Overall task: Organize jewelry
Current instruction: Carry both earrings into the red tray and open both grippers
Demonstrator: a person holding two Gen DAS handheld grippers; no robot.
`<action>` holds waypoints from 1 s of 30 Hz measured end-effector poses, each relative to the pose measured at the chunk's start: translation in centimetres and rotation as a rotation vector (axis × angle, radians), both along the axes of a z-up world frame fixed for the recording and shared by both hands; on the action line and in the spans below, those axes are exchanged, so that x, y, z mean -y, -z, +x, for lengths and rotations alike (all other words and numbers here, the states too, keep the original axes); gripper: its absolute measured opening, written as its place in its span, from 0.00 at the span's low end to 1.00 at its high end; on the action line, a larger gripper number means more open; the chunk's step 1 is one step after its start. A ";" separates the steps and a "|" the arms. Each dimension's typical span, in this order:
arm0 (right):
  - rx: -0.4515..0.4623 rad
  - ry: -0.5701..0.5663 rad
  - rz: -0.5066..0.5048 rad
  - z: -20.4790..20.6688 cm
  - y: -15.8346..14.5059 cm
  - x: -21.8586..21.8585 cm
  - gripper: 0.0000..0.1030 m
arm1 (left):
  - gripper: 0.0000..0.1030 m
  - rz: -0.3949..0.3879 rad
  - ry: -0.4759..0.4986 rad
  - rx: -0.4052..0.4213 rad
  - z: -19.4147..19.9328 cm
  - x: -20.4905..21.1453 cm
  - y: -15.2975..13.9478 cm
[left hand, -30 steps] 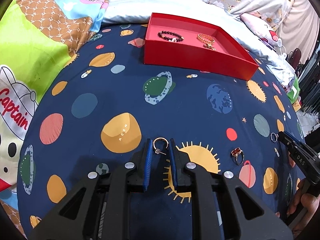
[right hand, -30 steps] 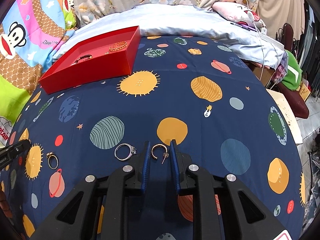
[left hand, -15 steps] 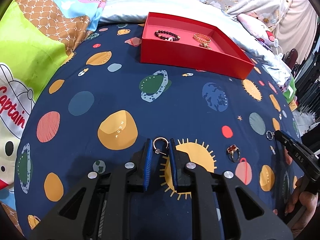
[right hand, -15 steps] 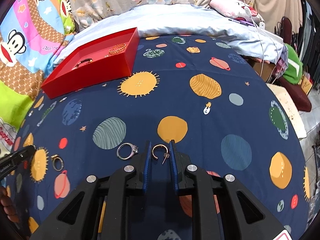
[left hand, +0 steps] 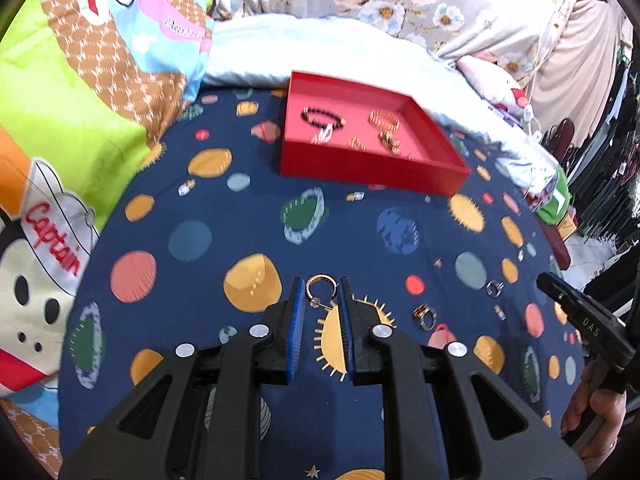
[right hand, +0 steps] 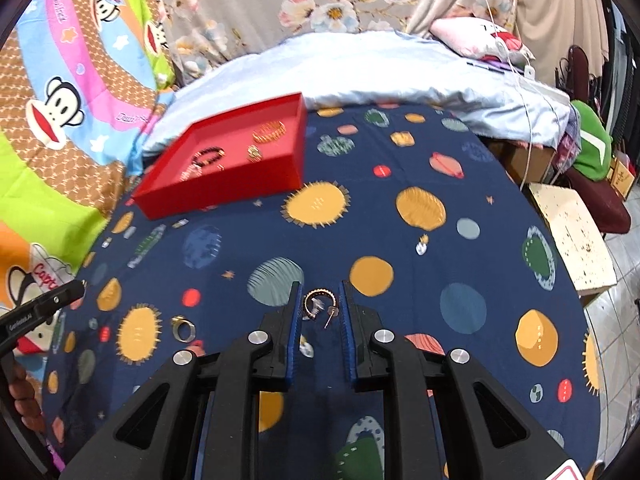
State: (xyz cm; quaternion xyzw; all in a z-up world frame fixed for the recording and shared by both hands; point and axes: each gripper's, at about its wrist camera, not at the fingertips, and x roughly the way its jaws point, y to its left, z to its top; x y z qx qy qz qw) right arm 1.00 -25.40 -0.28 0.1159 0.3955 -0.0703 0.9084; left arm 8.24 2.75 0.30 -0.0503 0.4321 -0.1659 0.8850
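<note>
The left hand-held gripper [left hand: 322,294] is clamping a gold hoop earring [left hand: 319,289] between its blue pads, the open loop standing just past the fingertips and the post pointing across toward the right pad. The right hand-held gripper [right hand: 319,301] is doing the same with a second gold hoop earring [right hand: 318,305], its jaws closed on it and its thin post angling down between the pads. Both are hanging in the air above the bed [left hand: 192,216], which is wearing a dark blue cover printed with planets and suns.

Farther back on that cover, a red tray [left hand: 360,170] is sitting with its near wall facing the grippers. Inside it a dark beaded bracelet [left hand: 322,117] is lying toward the left, a gold bracelet [left hand: 384,119] toward the right, and a few smaller pieces are resting between and in front of them, too blurred to tell apart.

Two rings are lying loose on the cover between the two grippers: a gold ring with a reddish stone [left hand: 425,315] nearer the left one, and a silver ring [left hand: 494,289] a little beyond it. From the right wrist view only the gold one [right hand: 183,329] is clearly showing. A person's fingers [left hand: 592,412] are wrapping the right gripper's handle at the edge of the left view.
</note>
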 end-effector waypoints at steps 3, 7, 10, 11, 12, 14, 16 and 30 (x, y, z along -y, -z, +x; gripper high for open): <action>0.029 -0.019 0.008 0.0 -1.2 -0.5 0.16 | 0.16 -0.014 -0.003 0.029 0.1 -0.2 -1.5; 0.055 -0.048 0.010 0.6 -2.4 -1.3 0.16 | 0.16 -0.033 -0.003 0.055 0.9 0.2 -2.8; 0.071 -0.082 0.015 2.0 -3.1 -1.9 0.16 | 0.16 -0.040 -0.005 0.067 1.8 0.6 -3.3; 0.079 -0.094 0.008 2.6 -3.4 -2.2 0.16 | 0.16 -0.042 -0.005 0.070 2.3 0.8 -3.4; 0.087 -0.103 -0.001 3.2 -3.7 -2.4 0.16 | 0.16 -0.042 -0.007 0.075 2.7 1.0 -3.5; 0.109 -0.122 -0.010 4.2 -4.3 -2.8 0.16 | 0.16 -0.042 -0.008 0.087 3.7 1.5 -3.9; 0.125 -0.137 -0.013 5.6 -4.7 -3.0 0.16 | 0.16 -0.034 -0.010 0.102 4.8 2.0 -4.2; 0.144 -0.169 0.042 15.6 -5.2 -1.4 0.16 | 0.16 0.015 0.000 0.162 13.0 6.2 -5.4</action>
